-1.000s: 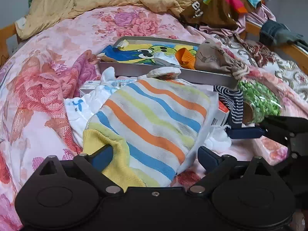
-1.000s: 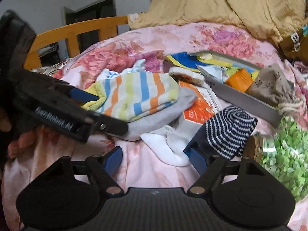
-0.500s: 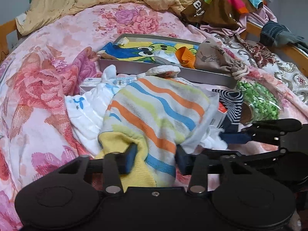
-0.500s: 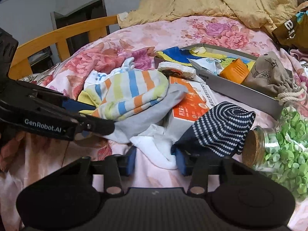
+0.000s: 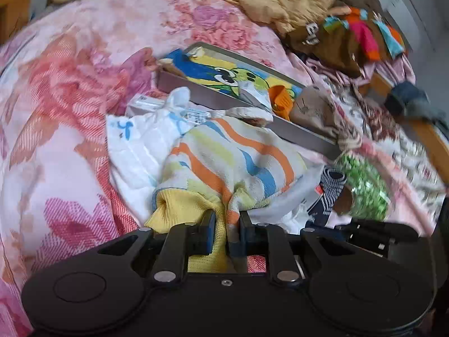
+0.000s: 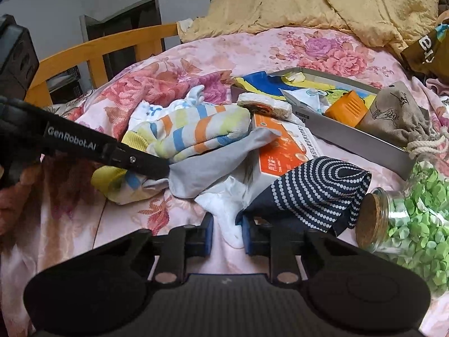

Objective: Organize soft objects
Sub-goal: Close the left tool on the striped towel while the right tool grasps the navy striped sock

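— Where was the striped sock [image 5: 233, 157]?

— On the floral bed [image 5: 56, 140], heaped on the white cloth [image 5: 140, 146]. My left hand-held gripper [image 5: 226, 230] had just been closing and pinched its yellow cuff.

— And your right hand-held gripper [image 6: 226, 233]?

— It had just been closing too, clamped on a white sock [image 6: 224, 210], beside the dotted navy sock [image 6: 314, 191].

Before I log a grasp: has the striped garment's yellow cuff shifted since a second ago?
Yes. The striped garment has bunched toward the grey tray, its yellow cuff gathered between the closing left gripper fingers.
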Available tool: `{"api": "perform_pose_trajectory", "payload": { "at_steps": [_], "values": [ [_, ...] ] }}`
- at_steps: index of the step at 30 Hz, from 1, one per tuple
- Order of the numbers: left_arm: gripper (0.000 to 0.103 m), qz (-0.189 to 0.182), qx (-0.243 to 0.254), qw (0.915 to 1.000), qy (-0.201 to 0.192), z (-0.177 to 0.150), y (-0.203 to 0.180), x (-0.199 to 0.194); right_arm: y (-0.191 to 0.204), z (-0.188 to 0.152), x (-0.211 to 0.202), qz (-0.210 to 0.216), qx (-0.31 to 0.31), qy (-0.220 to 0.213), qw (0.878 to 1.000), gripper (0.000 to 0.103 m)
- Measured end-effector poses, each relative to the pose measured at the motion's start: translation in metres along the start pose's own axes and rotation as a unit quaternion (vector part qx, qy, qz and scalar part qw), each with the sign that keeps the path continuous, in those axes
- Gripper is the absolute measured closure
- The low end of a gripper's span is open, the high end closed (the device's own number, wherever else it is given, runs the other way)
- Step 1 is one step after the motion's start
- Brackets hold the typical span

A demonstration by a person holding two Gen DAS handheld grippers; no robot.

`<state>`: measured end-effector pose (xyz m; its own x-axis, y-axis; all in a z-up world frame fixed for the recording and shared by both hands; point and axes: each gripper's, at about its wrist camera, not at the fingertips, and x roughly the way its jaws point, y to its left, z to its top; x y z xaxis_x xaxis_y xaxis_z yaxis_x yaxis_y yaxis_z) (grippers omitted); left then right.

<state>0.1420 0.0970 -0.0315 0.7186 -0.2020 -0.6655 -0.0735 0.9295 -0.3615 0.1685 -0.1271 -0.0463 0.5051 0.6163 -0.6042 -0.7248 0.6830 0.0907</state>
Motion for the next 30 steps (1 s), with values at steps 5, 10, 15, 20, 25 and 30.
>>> {"api": "perform_pose_trajectory", "payload": {
  "at_steps": [5,10,15,20,25,30],
  "values": [
    [0.085,-0.018,-0.059,0.9981,0.005,0.002,0.012,-0.001,0.001,0.0,-0.002,0.002,-0.006,-0.002,1.0,0.084],
    [0.085,-0.037,-0.081,0.996,0.012,0.003,0.016,-0.004,0.006,0.001,-0.006,0.003,-0.02,-0.005,1.0,0.09],
    [0.085,-0.05,-0.077,0.9955,0.022,0.002,0.013,-0.006,0.013,-0.001,-0.016,-0.001,-0.036,-0.005,0.999,0.096],
    [0.083,-0.057,-0.102,0.9929,0.023,0.003,0.019,-0.006,0.02,-0.005,-0.026,0.01,-0.044,-0.002,0.999,0.101],
    [0.08,-0.067,-0.132,0.9887,0.024,0.004,0.029,-0.001,0.01,-0.004,-0.025,0.019,-0.013,-0.002,1.0,0.097],
    [0.079,-0.079,-0.142,0.9863,0.027,0.003,0.033,0.005,-0.007,-0.002,-0.028,0.03,0.043,0.003,0.999,0.089]
  ]
}}
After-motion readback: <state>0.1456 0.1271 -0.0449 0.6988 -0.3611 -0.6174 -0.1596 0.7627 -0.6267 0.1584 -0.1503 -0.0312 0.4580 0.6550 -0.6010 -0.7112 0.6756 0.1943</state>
